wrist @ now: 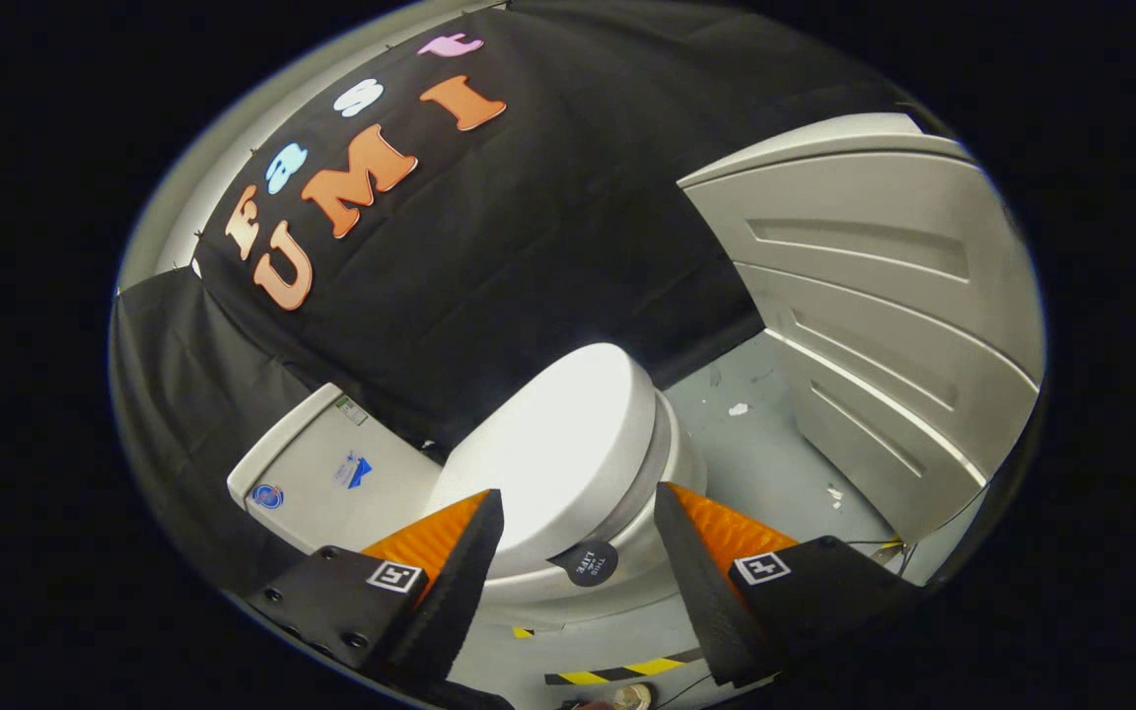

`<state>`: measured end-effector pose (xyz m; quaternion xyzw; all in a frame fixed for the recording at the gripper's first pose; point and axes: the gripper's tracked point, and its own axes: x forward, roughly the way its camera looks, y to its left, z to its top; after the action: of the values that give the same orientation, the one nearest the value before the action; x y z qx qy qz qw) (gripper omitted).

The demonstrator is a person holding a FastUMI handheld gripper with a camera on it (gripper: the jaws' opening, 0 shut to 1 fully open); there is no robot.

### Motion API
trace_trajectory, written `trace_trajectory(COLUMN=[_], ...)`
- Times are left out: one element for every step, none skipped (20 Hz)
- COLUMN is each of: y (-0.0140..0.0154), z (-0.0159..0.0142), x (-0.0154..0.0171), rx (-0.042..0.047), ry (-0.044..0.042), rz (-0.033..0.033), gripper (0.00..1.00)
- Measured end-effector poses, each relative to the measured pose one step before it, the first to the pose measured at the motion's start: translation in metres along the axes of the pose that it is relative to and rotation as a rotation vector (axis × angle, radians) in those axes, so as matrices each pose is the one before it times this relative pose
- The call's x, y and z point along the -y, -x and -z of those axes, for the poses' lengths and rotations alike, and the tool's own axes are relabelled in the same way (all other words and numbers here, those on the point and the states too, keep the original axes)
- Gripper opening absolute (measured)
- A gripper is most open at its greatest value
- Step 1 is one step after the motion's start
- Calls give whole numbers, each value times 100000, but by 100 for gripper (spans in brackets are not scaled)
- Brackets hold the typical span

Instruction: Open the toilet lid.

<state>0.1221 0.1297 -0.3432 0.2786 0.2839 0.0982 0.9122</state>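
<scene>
1. The gripper (578, 552) is nearest, its two fingers spread wide apart and gripping nothing; the left finger (460, 582) and the right finger (701, 582) each bear a small square black-and-white marker.
2. Below the fingers, a strip of yellow-and-black striped tape (617, 671) lies on the pale grey floor (775, 463).
3. Between the fingers, just ahead of them, sits a small round dark tab (588, 564) at the near edge of the smooth white oval toilet lid (558, 444).
4. The lid is down, lying flat on the white toilet bowl (647, 552), whose rim shows under it between the fingers; whether the fingers touch the toilet cannot be told.
5. To the left of the lid, beyond the left finger, is the white boxy toilet tank (331, 473) with small stickers on it.
6. To the right, beyond the right finger, a grey moulded plastic panelled wall (874, 296) rises from the floor, which has a few white specks.
7. Farthest back, black cloth (529, 247) hangs behind the toilet.
</scene>
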Motion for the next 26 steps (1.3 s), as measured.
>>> trace_trajectory(y=[-818,-700,-242,-464,-406,-375,-188,-303,-356,-384,-388,-303,-218,-397,-368,-311,-150,-300,-168,-245,-12,-97,12,302,-322,82], z=[1129,913,562,720,524,507,367,405,347,211,228,321,213,338,128,100,118,151,219,59,-21,-76,-68,-501,234,-24], x=[378,584,429,363,-95,-194,5,35,-81,-2,72,35,250,382,161,-82,-242,105,251,157,126,16,-108,201,166,-70], rx=[-2857,-2645,-2577,-2404,-2358,-2134,-1683,-1469,-1316,-842,-977,-1179,-1300,-1090,-901,-638,-375,-446,-778,-403,-150,-62,529,701,94,-122], ry=[-574,-628,-788,-2028,-3475,-4116,-3653,-2602,-1610,-1104,-1099,-1379,-1608,-1652,-2158,-2772,-3128,-2529,-1889,-1369,-524,5,112,403,141,-1060], rz=[-349,863,896,-352,-1704,-1885,-1796,-959,-1098,-361,-823,-904,-438,-125,-454,-1424,-1536,-585,-817,-328,-195,-110,-297,1109,135,-425], gripper=[99,99,99,99,99,98,98,98,98,97,97,97,97,91,85,84,83,77,74,71,71,71,71,61,54,45])
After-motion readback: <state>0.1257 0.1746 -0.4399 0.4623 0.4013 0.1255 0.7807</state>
